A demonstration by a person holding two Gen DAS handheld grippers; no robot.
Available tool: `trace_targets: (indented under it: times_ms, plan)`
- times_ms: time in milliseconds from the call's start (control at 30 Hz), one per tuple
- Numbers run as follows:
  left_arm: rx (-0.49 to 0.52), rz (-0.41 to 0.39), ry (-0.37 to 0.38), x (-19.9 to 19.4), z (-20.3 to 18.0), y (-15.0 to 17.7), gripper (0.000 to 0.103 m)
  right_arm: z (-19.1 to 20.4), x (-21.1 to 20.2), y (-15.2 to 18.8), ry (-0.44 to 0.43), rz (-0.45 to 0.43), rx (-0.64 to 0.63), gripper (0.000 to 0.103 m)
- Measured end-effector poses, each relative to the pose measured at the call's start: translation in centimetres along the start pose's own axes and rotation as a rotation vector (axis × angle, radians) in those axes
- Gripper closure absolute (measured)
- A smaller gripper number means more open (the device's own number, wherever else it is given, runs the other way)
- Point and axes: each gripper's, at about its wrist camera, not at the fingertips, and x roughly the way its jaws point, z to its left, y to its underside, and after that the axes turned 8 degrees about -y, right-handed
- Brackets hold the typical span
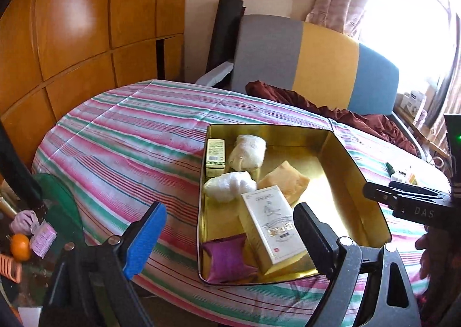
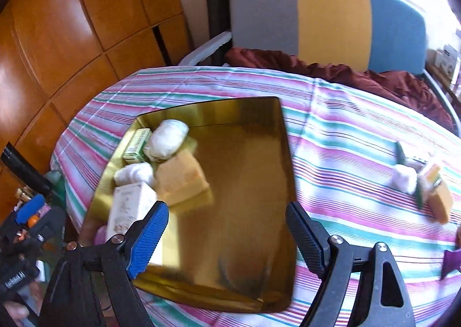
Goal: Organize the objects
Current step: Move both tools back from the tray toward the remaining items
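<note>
An open gold tin [image 1: 354, 171] lies on a striped bedspread [image 1: 129, 139]. In it are a small green box [image 1: 215, 157], a white wrapped bundle [image 1: 248, 154], a white fluffy ball [image 1: 230, 187], an orange pouch [image 1: 285, 182], a tall white box [image 1: 272, 229] and a purple pouch [image 1: 227, 257]. My left gripper [image 1: 227, 240] hovers open above the tin's near left corner, holding nothing. My right gripper [image 2: 227, 240] hangs open over the tin's bare floor [image 2: 247, 182], also holding nothing. Loose on the bedspread to the right lie another white ball [image 2: 404, 180], an orange packet [image 2: 439, 197] and a purple item [image 2: 451, 262].
A maroon cloth [image 2: 360, 73] is bunched at the far edge before a grey, yellow and blue padded back [image 2: 331, 15]. Wooden wardrobe doors [image 1: 86, 24] stand to the left. A low side table at the left holds an orange [image 1: 20, 246] and small clutter.
</note>
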Motion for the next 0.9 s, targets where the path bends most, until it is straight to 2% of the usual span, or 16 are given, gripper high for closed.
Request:
trace_targets:
  times_ms: [333, 500, 600, 767, 900]
  plan:
    - [0.093, -0.027, 0.044, -1.4, -4.1, -0.4, 0.013, -7.2, -4.0, 1.2, 0.133, -0.047, 0.065, 0.018]
    - [0.128, -0.004, 0.093, -1.3, -6.3, -0.6, 0.013, -12.8, -6.7, 1.0, 0.23, -0.073, 0.119, 0.018]
    - [0.17, -0.007, 0.118, -1.5, -7.8, -0.5, 0.013, -17.1, -9.0, 0.7, 0.323, -0.113, 0.161, 0.018]
    - [0.228, 0.0, 0.178, -1.8, -11.1, -0.5, 0.013, -26.0, -12.4, 1.4, 0.489, -0.19, 0.338, 0.017]
    - [0.269, 0.013, 0.228, -2.0, -14.4, -1.0, 0.014, -32.2, -13.7, 4.4, 0.517, -0.241, 0.583, 0.017]
